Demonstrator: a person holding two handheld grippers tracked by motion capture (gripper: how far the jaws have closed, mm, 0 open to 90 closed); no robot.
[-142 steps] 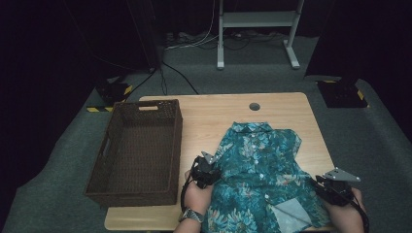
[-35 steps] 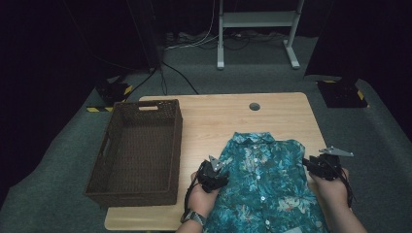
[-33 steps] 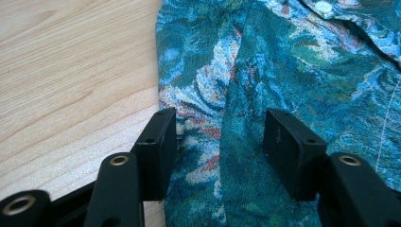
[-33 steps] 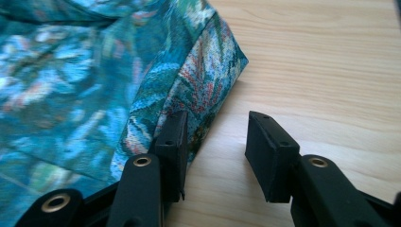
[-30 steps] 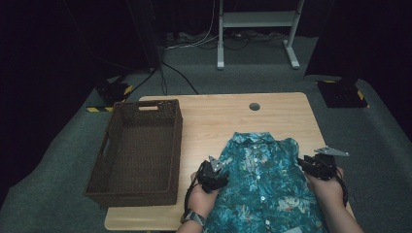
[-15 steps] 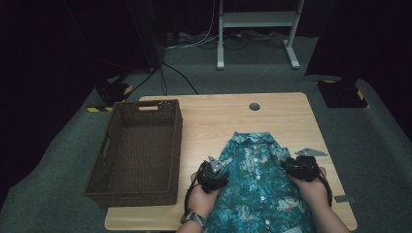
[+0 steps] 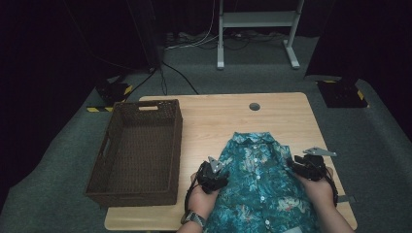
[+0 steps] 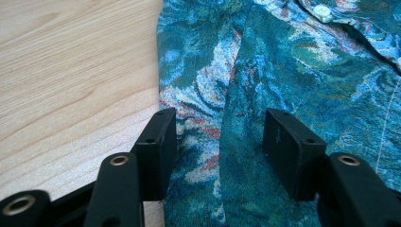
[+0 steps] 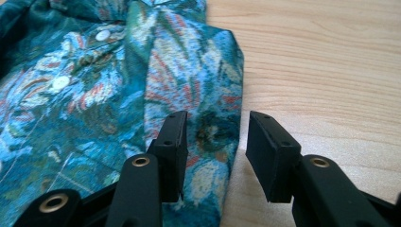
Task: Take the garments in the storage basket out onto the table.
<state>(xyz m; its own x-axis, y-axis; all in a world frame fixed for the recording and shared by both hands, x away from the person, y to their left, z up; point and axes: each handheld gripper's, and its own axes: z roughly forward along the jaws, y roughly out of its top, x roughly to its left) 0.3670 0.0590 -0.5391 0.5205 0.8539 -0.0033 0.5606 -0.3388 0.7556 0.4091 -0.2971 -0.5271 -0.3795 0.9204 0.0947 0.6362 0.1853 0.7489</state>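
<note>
A patterned shirt [image 7: 257, 184] lay face-up, buttoned, on the near half of the tabletop [image 7: 214, 116], its sides folded inward. The left gripper [image 7: 212, 175] rested on the left fold and the right gripper [image 7: 307, 166] at the right edge, both with jaws apart, clamping nothing. Judged: side folds done; next, folding lengthwise, likely for the basket [image 7: 138, 148].

My left gripper [image 7: 214, 173] and right gripper [image 7: 307, 167], held low in both hands, jaws parted, pointing forward.
</note>
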